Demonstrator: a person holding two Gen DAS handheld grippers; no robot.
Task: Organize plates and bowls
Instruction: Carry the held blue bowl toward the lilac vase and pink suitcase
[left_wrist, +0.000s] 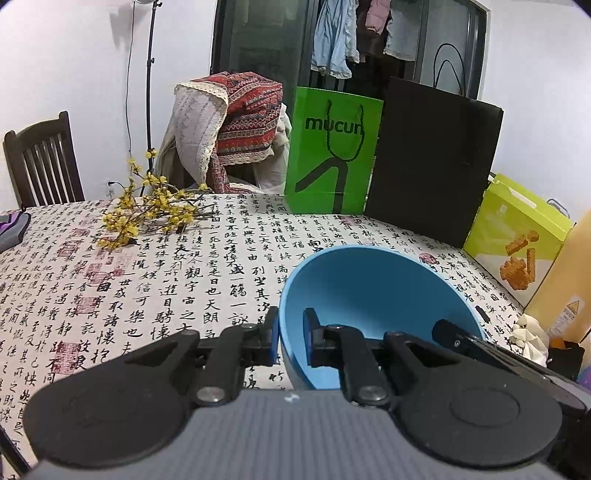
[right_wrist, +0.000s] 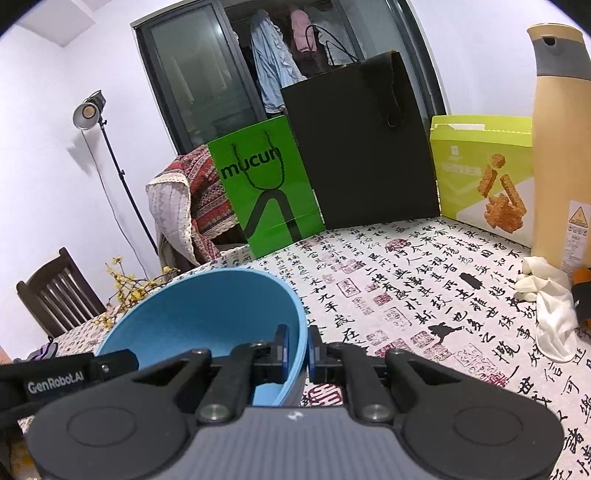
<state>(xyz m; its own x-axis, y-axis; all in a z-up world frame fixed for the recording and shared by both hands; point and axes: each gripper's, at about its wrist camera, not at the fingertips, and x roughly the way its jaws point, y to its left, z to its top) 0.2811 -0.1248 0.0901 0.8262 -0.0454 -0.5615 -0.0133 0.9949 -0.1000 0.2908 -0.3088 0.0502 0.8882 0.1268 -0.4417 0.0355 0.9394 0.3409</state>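
A blue bowl (left_wrist: 373, 291) is held tilted above the table, its opening facing the cameras. My left gripper (left_wrist: 291, 341) is shut on the bowl's left rim, one pad inside and one outside the wall. My right gripper (right_wrist: 297, 350) is shut on the opposite rim of the same blue bowl (right_wrist: 207, 314). The right gripper's fingers (left_wrist: 456, 338) show at the bowl's right edge in the left wrist view. The left gripper's body (right_wrist: 62, 374) shows at the bowl's left in the right wrist view. No plates are in view.
The table wears a calligraphy-print cloth (left_wrist: 155, 280). At its far edge stand a green paper bag (left_wrist: 332, 151), a black bag (left_wrist: 436, 162) and a lime snack box (right_wrist: 480, 173). A tall tan bottle (right_wrist: 557, 147) and a white crumpled cloth (right_wrist: 546, 302) sit right. Yellow flower twigs (left_wrist: 147, 214) lie left.
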